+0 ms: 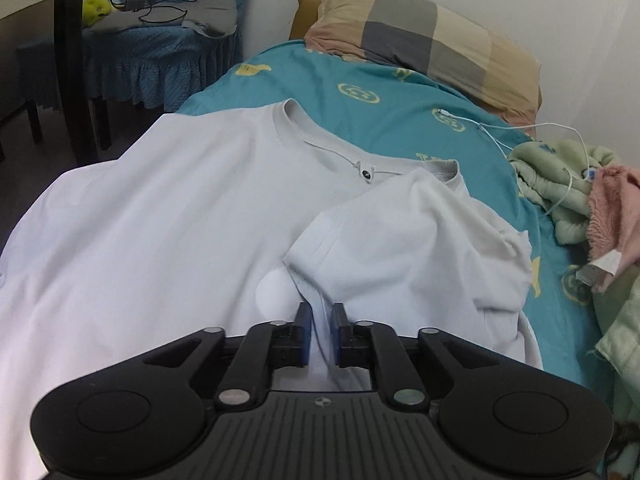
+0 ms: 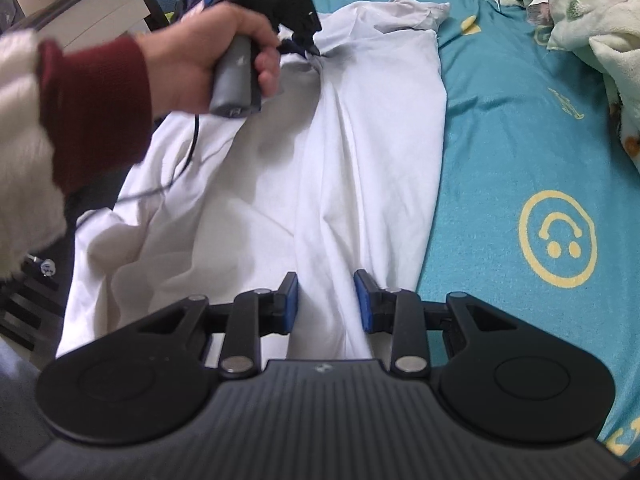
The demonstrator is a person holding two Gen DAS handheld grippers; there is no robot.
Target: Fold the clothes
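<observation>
A white T-shirt [image 1: 168, 216] lies spread on the teal bed, collar toward the pillow, with its right sleeve folded in over the chest. My left gripper [image 1: 321, 312] is shut on a pinch of that folded sleeve's fabric. In the right wrist view the same shirt [image 2: 360, 128] runs away from me, its right side folded over along a straight edge. My right gripper [image 2: 326, 286] has its jaws apart around a ridge of the shirt's hem, not clamping it. The left gripper [image 2: 308, 42] shows there too, held by a hand and pinching fabric near the far end.
A checked pillow [image 1: 420, 36] lies at the bed's head. A pile of green and pink blankets [image 1: 580, 200] with a white cable sits on the right side. A blue-covered chair [image 1: 160, 40] stands left of the bed. Teal sheet [image 2: 520, 140] lies bare right of the shirt.
</observation>
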